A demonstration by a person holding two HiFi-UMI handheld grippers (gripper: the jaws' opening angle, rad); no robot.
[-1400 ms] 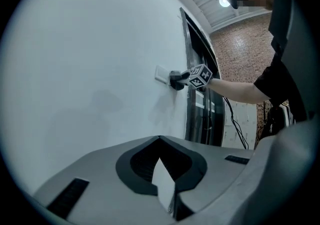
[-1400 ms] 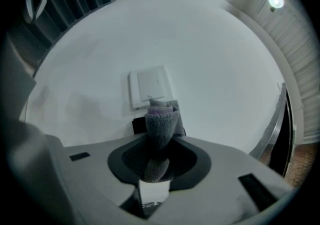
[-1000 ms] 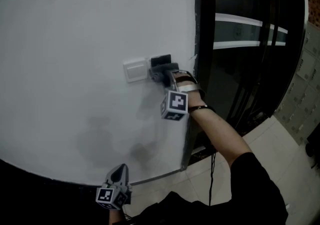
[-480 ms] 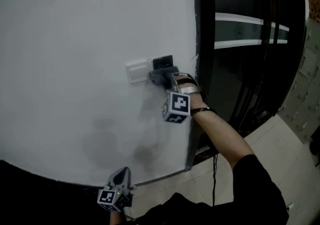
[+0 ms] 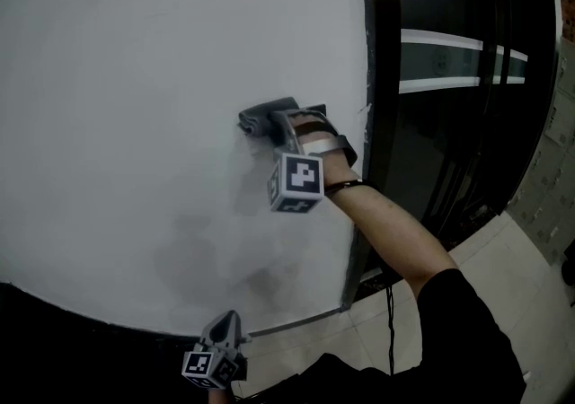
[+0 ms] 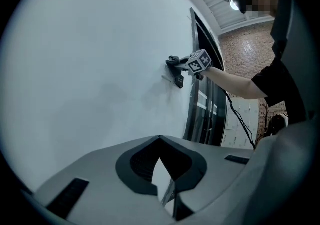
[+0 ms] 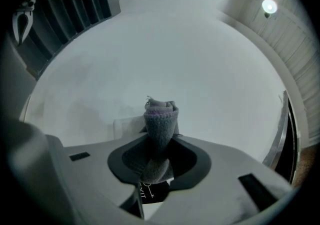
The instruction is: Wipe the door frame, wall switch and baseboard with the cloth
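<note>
1. The cloth (image 7: 160, 119), clamped in the right gripper (image 7: 159, 144), is grey, soft and fuzzy like fleece, with a matt nap.
2. The wall (image 5: 135, 79) is white, matt and smooth, with faint grey smudges lower down.
3. The wall switch (image 7: 125, 125) looks like smooth white plastic.
4. The door frame (image 5: 382, 79) at the right is dark and glossy, catching pale reflections.
5. The right gripper and the left gripper (image 6: 160, 141) have matt grey plastic bodies with darker jaw pads.
6. The floor tiles (image 5: 485, 254) are pale and faintly shiny.
7. The brick wall (image 6: 245, 54) far off looks rough.
</note>
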